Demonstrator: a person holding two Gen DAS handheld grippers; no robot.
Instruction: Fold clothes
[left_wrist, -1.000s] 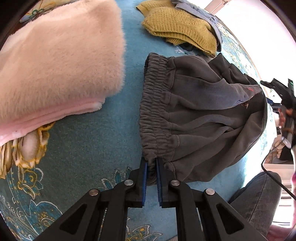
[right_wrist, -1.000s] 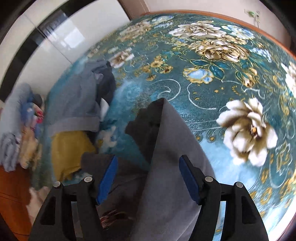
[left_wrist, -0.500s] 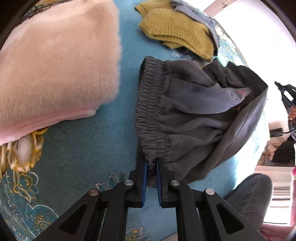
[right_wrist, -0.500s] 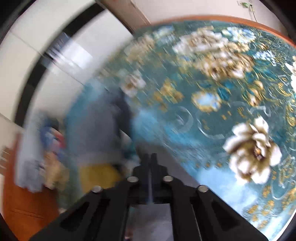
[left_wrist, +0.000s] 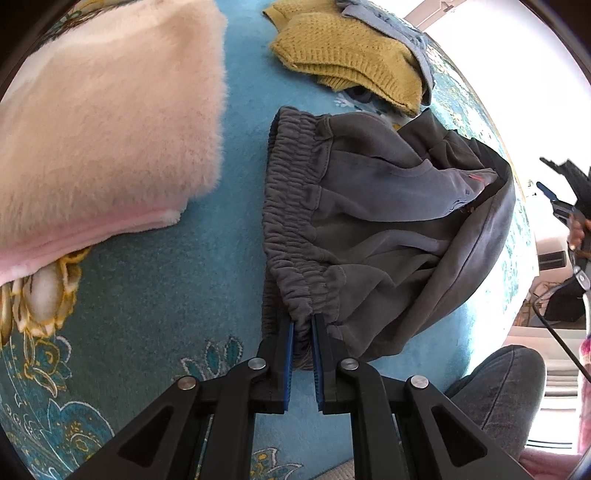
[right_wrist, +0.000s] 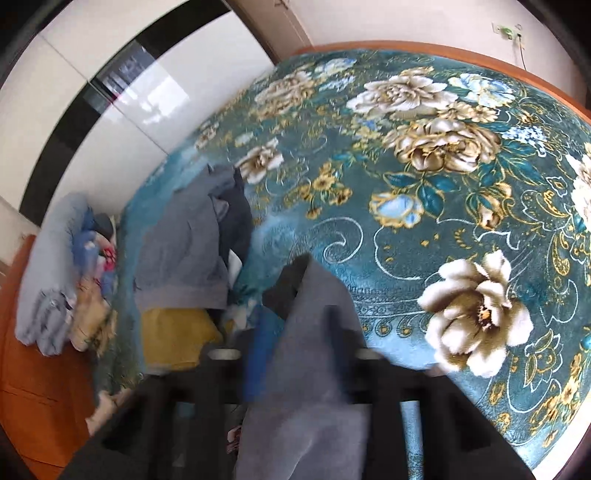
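Dark grey sweatpants (left_wrist: 369, 221) lie bunched on the teal floral blanket (left_wrist: 166, 295). My left gripper (left_wrist: 303, 328) is shut on the near end of their elastic waistband (left_wrist: 291, 206). In the right wrist view a grey pant leg (right_wrist: 314, 350) drapes toward the camera between the fingers of my right gripper (right_wrist: 299, 350). That view is motion blurred, with a blue pad (right_wrist: 258, 350) showing left of the cloth. The right gripper also shows at the right edge of the left wrist view (left_wrist: 569, 199).
A folded pink fleece (left_wrist: 99, 122) lies to the left of the pants. A yellow knit sweater (left_wrist: 351, 62) and grey-blue clothes (right_wrist: 184, 251) lie beyond them. The person's jeans-clad knee (left_wrist: 498, 387) is at lower right. The blanket's floral area (right_wrist: 443, 184) stretches to the right.
My right gripper went from open to shut and has now spread apart around the pant leg, blurred by motion. The pant leg has shifted over the pants. My left gripper still holds the waistband.
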